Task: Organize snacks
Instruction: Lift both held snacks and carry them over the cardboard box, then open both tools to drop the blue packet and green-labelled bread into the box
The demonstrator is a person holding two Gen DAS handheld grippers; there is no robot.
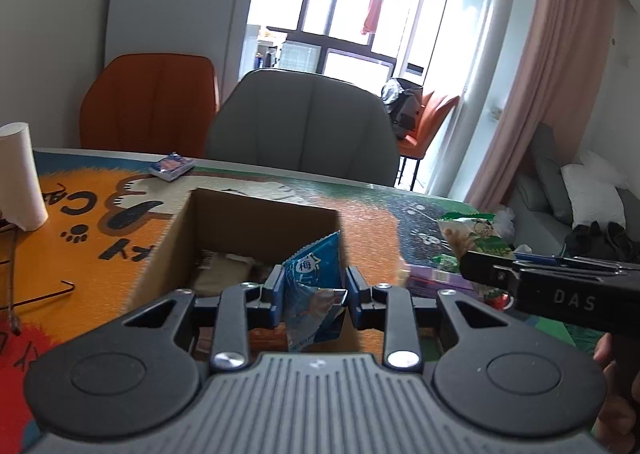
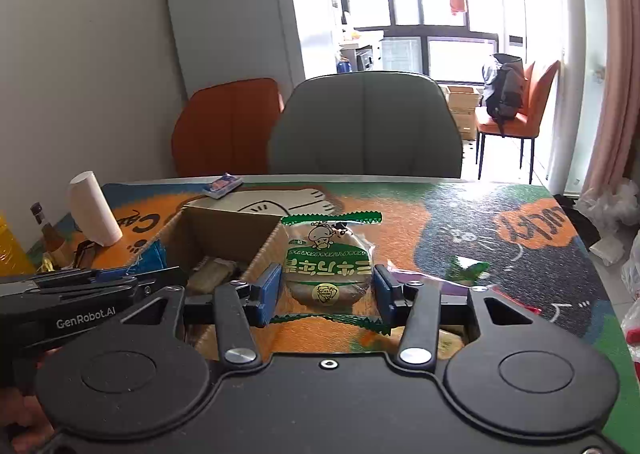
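Loading snacks into open brown cardboard box [image 1: 256,222] on counter [image 2: 460,222]. Left gripper [image 1: 312,290] fingers pinching blue foil snack packet [image 1: 310,278] over box. Right gripper [image 2: 326,286] fingers gripping green-printed clear pastry packet [image 2: 326,258] beside box. Next, probably: release blue packet, then swing pastry in.

On the cartoon-printed table mat [image 2: 460,222], the open brown cardboard box [image 1: 256,222] sits straight ahead of my left gripper [image 1: 314,286], whose jaws flank a blue foil snack packet [image 1: 316,274] above the box's near edge. My right gripper [image 2: 326,288], to the box's right, brackets a green-edged clear pastry packet [image 2: 326,258]. A white paper roll [image 2: 94,210] stands left of the box; a small blue packet [image 2: 224,185] lies behind it, before the grey upholstered chair [image 2: 364,126] and, to its left, the orange chair [image 2: 228,126].
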